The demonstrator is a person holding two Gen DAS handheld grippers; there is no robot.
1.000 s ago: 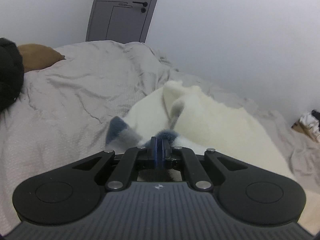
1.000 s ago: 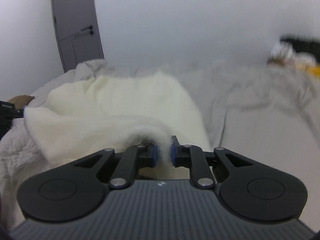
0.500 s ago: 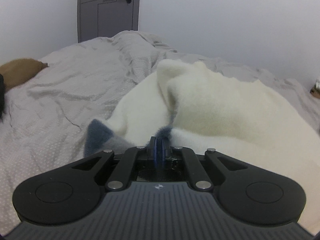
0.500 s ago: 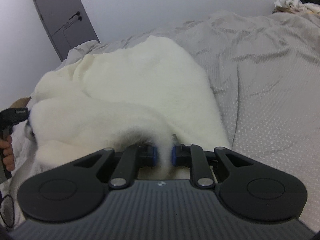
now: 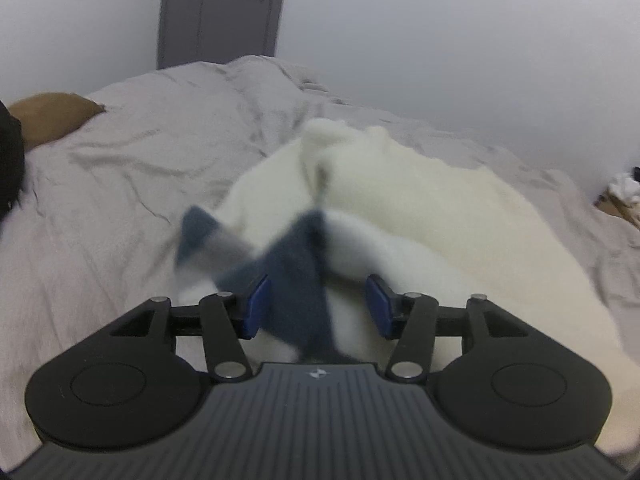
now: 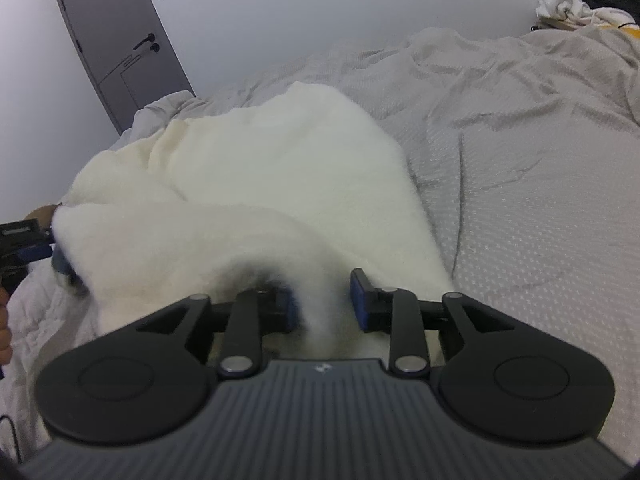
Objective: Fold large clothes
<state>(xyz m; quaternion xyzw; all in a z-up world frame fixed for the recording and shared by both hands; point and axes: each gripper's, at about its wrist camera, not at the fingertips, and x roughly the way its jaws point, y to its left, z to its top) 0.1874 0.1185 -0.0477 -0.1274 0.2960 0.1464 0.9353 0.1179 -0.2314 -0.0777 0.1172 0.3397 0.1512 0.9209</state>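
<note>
A bed [image 6: 520, 184] under a rumpled grey cover filled both views, with a grey door [image 5: 222, 12] in the white wall behind it. A cream fleece garment [image 6: 256, 184] lay heaped on the bed, folded over itself. Its dark blue trim [image 5: 296, 284] sat, blurred, between the jaws of the left hand-held gripper [image 5: 318, 306], which were opening, pads clear of the cloth. The right hand-held gripper [image 6: 322, 302] was opening too, a cream fold loose between its jaws.

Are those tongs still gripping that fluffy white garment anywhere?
No. Both tongs, left and right, are opening; the white fleece garment lies loose between them, released.
</note>
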